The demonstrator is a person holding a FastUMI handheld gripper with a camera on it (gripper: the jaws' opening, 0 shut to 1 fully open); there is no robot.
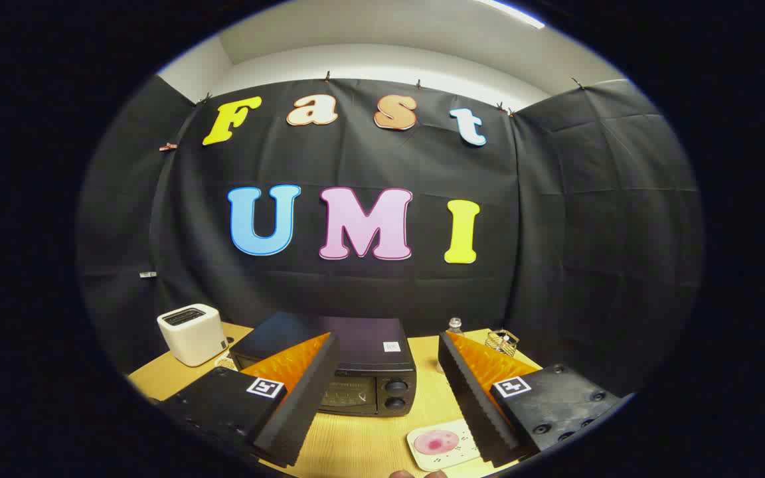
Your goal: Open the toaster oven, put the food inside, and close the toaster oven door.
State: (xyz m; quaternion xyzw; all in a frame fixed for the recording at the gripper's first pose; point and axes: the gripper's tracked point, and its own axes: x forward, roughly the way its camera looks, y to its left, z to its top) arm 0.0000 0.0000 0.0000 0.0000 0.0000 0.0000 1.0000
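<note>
A black toaster oven stands on the wooden table, its door shut, two knobs on its right side. My gripper is open, held above the table in front of the oven, with nothing between its fingers. The left finger overlaps the oven's front left part. Near the right finger lies a square pale plate with a pink round piece of food on it, closer to me than the oven.
A white pop-up toaster stands left of the oven. Behind the right finger are a small bottle and a wire basket. The black cloth wall closes the back of the table.
</note>
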